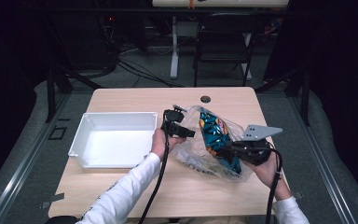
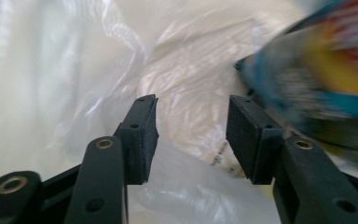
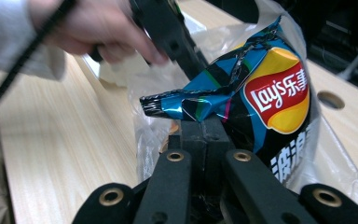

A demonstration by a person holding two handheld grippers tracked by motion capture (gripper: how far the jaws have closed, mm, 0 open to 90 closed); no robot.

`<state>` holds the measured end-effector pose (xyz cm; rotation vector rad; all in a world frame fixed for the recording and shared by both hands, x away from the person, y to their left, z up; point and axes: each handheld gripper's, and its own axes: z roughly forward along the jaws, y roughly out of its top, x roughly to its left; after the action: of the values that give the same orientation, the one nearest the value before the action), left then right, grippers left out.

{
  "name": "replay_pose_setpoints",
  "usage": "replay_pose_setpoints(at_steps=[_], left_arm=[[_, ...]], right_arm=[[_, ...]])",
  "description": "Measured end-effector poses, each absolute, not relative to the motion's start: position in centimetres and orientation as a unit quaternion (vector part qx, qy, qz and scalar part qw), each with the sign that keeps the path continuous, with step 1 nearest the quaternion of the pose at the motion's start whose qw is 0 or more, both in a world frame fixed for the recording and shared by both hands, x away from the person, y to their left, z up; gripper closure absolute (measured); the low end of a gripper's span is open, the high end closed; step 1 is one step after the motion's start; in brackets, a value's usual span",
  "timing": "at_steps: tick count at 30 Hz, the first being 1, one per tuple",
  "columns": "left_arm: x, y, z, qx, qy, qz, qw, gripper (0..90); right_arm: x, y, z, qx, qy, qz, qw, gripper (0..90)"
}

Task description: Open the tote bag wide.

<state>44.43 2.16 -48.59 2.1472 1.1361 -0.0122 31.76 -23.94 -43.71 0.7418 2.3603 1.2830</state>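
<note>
- Your right gripper [image 1: 230, 150] has its jaws closed on the crimped end of the chip bag [image 1: 216, 135]; in the right gripper view the pads meet just below the folded foil seam.
- Your left gripper [image 1: 190, 133] has its jaws parted, with nothing pressed between the pads. In the left gripper view, loose film of the clear plastic bag [image 2: 186, 84] lies between and beyond them, untouched.
- The chip bag sits right of the table's centre, about four o'clock from the round cable hole [image 1: 205, 99]. Most of it is inside the plastic bag; the gripped end points toward your right hand.
- Progress, as judged: the chip bag is held but not yet free of the plastic. Drawing it out and placing it appear to remain. The white tray [image 1: 86, 126], at nine o'clock from the bags, is empty.
- Open room: bare table [image 1: 130, 98] lies at twelve o'clock beyond the tray and at six o'clock near your sleeves.
- Edges: your right hand works close to the table's right edge at three o'clock. Move toward nine o'clock rather than outward.
</note>
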Motion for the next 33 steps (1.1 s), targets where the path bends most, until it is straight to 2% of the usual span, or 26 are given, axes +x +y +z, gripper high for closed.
replay_pose_setpoints(at_steps=[10, 15, 20, 28, 33], left_arm=[[42.1, 2.6, -44.6, 0.811, 0.426, -0.013, 0.4, 43.3], [41.4, 1.9, -43.6, 0.814, 0.412, -0.02, 0.409, 41.8], [42.1, 1.7, -43.6, 0.803, 0.426, -0.031, 0.416, 42.0], [42.9, 1.2, -44.2, 0.797, 0.438, -0.046, 0.413, 43.6], [43.1, 1.1, -44.5, 0.799, 0.437, -0.059, 0.41, 54.7]], right_arm=[[32.4, -20.7, -45.3, 0.278, 0.845, 0.413, 0.195, 90.0], [32.6, -19.1, -45.7, 0.286, 0.845, 0.402, 0.206, 90.0], [32.7, -18.2, -46.0, 0.29, 0.845, 0.396, 0.211, 90.0], [32.8, -17.3, -46.4, 0.292, 0.839, 0.395, 0.234, 90.0], [32.9, -17.1, -46.6, 0.295, 0.838, 0.392, 0.237, 90.0]])
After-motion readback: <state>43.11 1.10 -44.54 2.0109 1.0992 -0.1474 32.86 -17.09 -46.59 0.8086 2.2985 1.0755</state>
